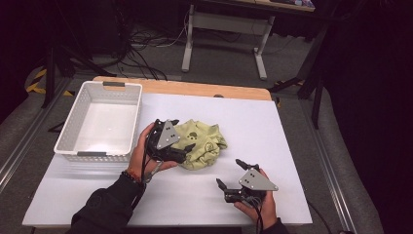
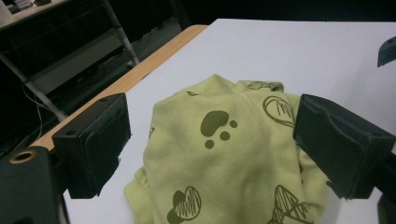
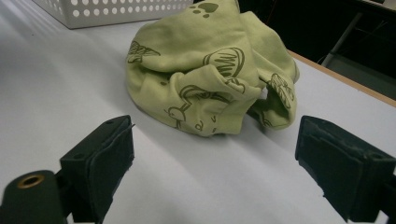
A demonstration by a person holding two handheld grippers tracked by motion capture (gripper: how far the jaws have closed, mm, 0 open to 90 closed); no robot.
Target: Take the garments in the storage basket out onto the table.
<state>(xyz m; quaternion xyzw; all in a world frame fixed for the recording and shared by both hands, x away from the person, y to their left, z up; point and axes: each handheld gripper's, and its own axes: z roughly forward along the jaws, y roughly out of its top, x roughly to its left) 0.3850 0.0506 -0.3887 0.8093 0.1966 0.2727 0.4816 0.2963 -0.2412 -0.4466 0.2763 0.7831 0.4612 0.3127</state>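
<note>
With wide, empty jaws the left gripper (image 2: 212, 140) straddles the crumpled green garment (image 1: 202, 144) on the tabletop (image 1: 272, 141) beside the basket (image 1: 100, 122); closing shallow would probably pinch one fold, trailing the rest

Left gripper (image 1: 181, 152) covers the near-left part of the green cloth (image 1: 204, 144) in high view; contact w/ fabric can't be told. Cloth's lower part cut off by bottom edge in left gripper view. White basket (image 3: 116, 11) cropped at top in right gripper view.
</note>
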